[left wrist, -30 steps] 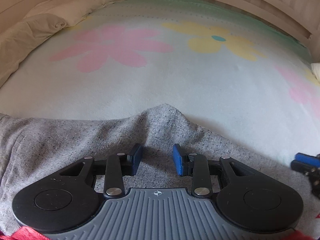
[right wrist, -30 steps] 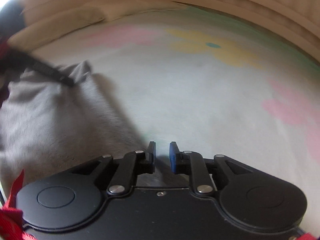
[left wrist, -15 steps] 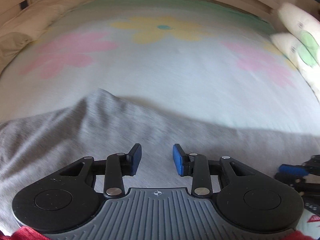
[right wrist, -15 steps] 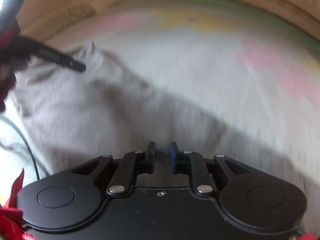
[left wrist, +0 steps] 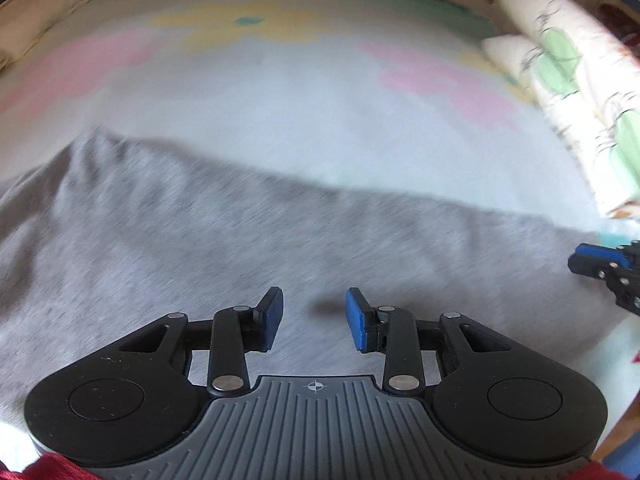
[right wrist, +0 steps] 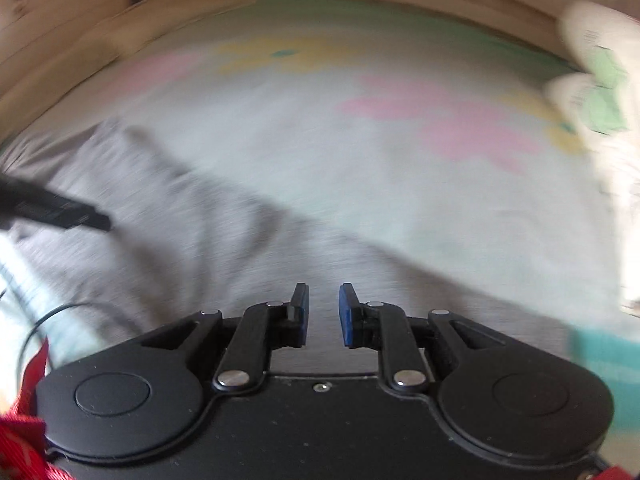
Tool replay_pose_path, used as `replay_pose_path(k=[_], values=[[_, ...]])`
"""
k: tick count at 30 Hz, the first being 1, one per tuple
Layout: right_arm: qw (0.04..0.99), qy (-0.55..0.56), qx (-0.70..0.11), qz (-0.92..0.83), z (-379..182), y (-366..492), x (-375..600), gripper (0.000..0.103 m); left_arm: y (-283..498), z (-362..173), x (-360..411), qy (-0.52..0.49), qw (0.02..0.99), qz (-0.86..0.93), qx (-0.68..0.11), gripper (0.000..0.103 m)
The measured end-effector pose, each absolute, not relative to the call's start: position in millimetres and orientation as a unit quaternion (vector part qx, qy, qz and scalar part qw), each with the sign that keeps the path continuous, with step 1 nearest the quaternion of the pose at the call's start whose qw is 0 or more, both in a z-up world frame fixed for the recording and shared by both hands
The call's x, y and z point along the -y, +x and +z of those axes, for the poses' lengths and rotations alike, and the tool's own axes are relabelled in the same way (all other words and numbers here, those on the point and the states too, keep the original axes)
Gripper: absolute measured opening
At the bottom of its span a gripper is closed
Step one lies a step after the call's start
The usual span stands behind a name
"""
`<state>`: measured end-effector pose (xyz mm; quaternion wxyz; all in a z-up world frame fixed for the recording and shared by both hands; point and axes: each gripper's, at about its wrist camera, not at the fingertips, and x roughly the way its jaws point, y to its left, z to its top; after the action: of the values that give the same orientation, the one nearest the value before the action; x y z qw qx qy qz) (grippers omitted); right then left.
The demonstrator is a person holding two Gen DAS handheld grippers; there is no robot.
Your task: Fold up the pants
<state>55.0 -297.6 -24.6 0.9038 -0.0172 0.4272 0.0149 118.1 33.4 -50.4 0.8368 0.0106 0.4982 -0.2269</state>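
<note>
Both hand-held grippers, left [left wrist: 314,317] and right [right wrist: 323,314], part-open and empty above grey pants [left wrist: 200,248], bare bedspread [left wrist: 320,128] beyond their far edge.

Left gripper [left wrist: 315,316] tilted down, jaws parted, right gripper [right wrist: 323,314] likewise

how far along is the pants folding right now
Early on. The grey pants lie spread in one long band across the flowered bedsheet, and no finished fold shows. In hand: nothing. The left gripper and right gripper hang over the cloth with jaws parted and no fabric pinched between them. Left to do: grasp an edge, fold the pants over, then fold them down to a compact stack.
</note>
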Motion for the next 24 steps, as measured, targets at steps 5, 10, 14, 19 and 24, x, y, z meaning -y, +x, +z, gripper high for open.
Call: replay_pose_path(k=[5, 10, 14, 19, 24], values=[[0.913, -0.012, -0.401, -0.071, -25.0, 43.3, 345.8, 0.044, 119.6, -42.4, 0.8, -0.005, 0.836, -0.254, -0.486, 0.033], [0.907, 0.008, -0.397, -0.14, -35.0, 29.4, 390.9, 0.045, 114.7, -43.0, 33.4, 0.003, 0.828, -0.283, -0.483, 0.033], [0.902, 0.037, -0.396, -0.166, -45.0, 22.1, 419.4, 0.05, 110.5, -45.1, 50.1, 0.013, 0.825, -0.296, -0.481, 0.033], [0.898, 0.074, -0.402, -0.16, -61.2, 25.2, 429.2, 0.05, 110.1, -47.2, 51.7, 0.013, 0.826, -0.292, -0.482, 0.033], [0.9, 0.09, -0.404, -0.138, -68.5, 29.3, 427.8, 0.006, 115.0, -49.9, 46.3, 0.003, 0.829, -0.275, -0.488, 0.033]])
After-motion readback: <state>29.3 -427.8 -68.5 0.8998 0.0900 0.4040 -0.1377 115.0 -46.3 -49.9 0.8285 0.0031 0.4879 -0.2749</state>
